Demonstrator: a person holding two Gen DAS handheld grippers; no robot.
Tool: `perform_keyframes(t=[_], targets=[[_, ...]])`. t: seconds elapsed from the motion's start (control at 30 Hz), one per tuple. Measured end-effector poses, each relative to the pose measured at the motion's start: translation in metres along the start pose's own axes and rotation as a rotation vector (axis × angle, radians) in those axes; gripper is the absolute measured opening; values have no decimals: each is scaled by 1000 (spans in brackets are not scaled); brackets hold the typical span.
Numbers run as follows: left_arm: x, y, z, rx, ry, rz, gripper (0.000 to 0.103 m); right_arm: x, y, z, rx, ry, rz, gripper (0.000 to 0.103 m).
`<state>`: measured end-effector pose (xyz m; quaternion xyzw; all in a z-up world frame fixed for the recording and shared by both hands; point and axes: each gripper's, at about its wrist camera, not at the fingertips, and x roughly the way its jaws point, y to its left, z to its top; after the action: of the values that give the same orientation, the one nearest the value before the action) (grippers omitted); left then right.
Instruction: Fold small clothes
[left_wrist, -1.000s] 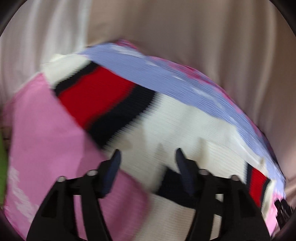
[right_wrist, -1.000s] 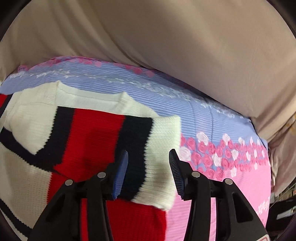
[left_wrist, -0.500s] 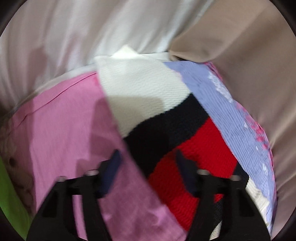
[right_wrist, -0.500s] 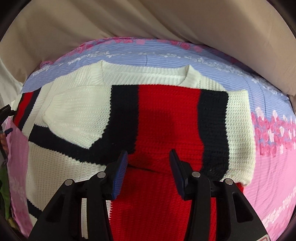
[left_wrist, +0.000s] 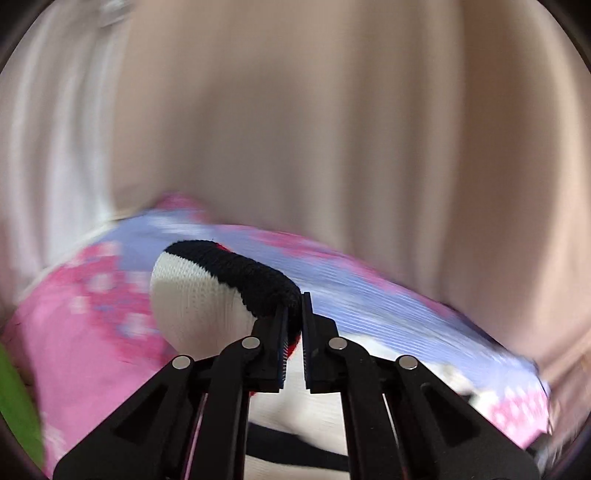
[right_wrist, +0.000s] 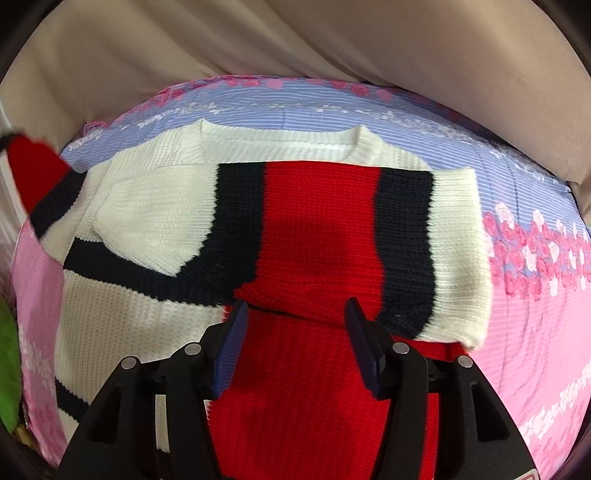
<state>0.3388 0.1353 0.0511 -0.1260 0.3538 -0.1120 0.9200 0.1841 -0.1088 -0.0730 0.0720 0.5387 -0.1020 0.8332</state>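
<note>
A small knit sweater (right_wrist: 317, 236), white with red and navy bands, lies flat on the bedsheet (right_wrist: 535, 332), neck at the far side. Its right sleeve is folded across the chest. My right gripper (right_wrist: 295, 317) is open and empty, hovering just above the red band. My left gripper (left_wrist: 293, 317) is shut on the left sleeve (left_wrist: 207, 291) and holds it lifted off the sheet; that raised sleeve shows at the far left of the right wrist view (right_wrist: 37, 177).
The sheet is pink and lilac with a rose print (left_wrist: 388, 295). Beige curtain fabric (right_wrist: 184, 48) hangs behind the bed's far edge. Something green (right_wrist: 7, 354) sits at the left edge.
My left gripper has closed on the left sleeve and lifted it. My right gripper has moved left over the sweater's middle and stays open.
</note>
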Motion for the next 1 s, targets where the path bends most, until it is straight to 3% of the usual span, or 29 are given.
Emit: perform_keyframes(t=[0.1,0.17,0.27,0.4,0.47,0.53,0.6,0.7,0.83,1.0], targets=[[3,-71,-33,66,67,-113,5,-6,-20,-7,15,-4,-7,53],[18,-112,-67,114,133,-144,6,-8,-35,-13,31,-4,-15,53],[52,-140,-117,115,263,-150,6,-9,-63,-23,59,4,-32,54],[84,-144,-170,100,376,-94,9,-5,-92,-31,85,32,-60,54],[85,-137,-185,77,402,-71,15,-4,-100,-35,81,36,-79,55],[73,-130,-185,61,385,-79,30,-4,-105,-37,74,34,-95,57],[52,-120,-178,51,326,-80,57,-5,-106,-40,72,32,-99,59],[27,-100,-170,46,265,-61,74,-8,-104,-40,58,30,-107,59],[17,-53,-159,-22,248,21,76,-16,-97,-35,49,8,-65,65],[27,25,-164,-305,300,43,76,-14,-98,-24,146,-7,123,69]])
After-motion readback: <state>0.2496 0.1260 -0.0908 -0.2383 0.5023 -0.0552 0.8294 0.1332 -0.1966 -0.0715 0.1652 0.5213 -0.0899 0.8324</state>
